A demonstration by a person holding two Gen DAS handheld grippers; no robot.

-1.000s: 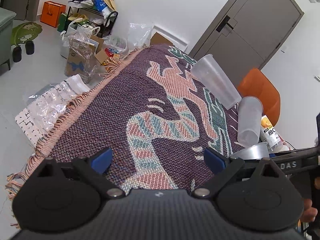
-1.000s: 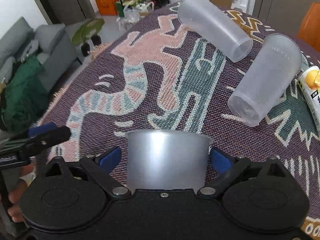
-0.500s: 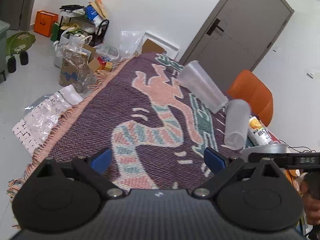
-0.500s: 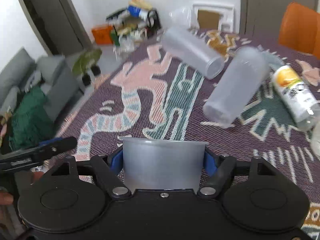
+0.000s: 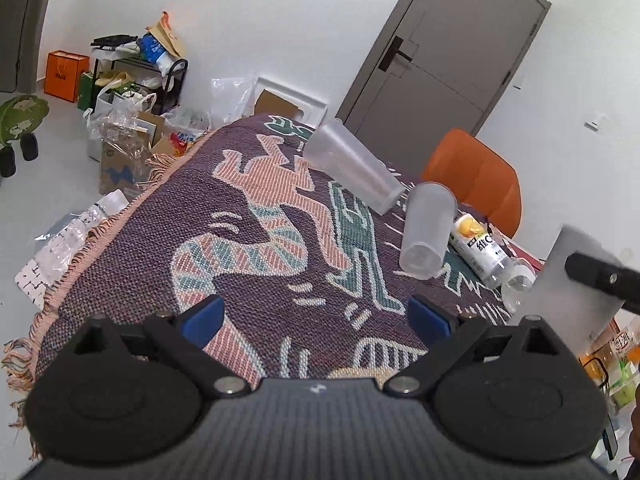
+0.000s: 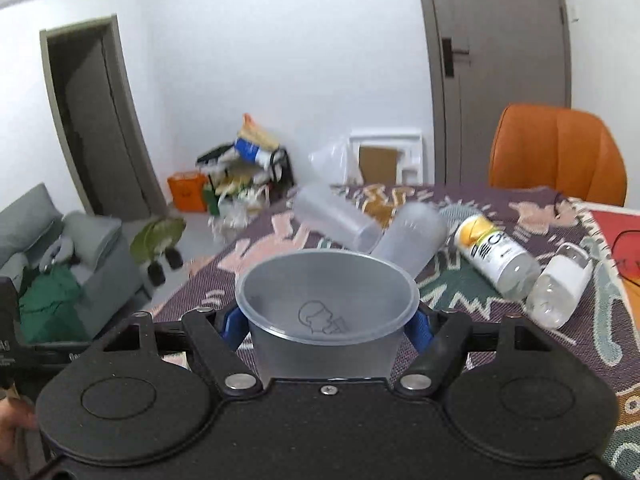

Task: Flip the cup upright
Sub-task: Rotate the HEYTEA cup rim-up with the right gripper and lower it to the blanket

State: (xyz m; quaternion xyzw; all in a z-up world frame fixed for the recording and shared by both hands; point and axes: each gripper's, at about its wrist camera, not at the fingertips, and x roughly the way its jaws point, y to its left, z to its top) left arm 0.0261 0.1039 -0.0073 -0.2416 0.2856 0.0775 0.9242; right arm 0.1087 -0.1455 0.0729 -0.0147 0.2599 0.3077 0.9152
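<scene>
My right gripper (image 6: pixel 326 326) is shut on a grey translucent cup (image 6: pixel 326 312). The cup is lifted off the table, mouth tilted up toward the camera, and its inside shows. In the left wrist view the same cup (image 5: pixel 568 280) hangs at the right edge with a black finger (image 5: pixel 600 274) across it. My left gripper (image 5: pixel 316 314) is open and empty above the near part of the patterned cloth (image 5: pixel 248 216). Two more translucent cups (image 5: pixel 352 166) (image 5: pixel 426 230) lie on their sides further back.
Two plastic bottles (image 6: pixel 494 254) (image 6: pixel 558 290) lie on the cloth at the right. An orange chair (image 6: pixel 556 152) stands behind the table by a grey door. Bags, boxes and a rack clutter the floor at the left. A grey sofa (image 6: pixel 52 248) is far left.
My right gripper closed on the grey cup, lifted it off the cloth and rotated it from mouth-down to mouth-up. The left gripper pulled back slightly and stayed open.
</scene>
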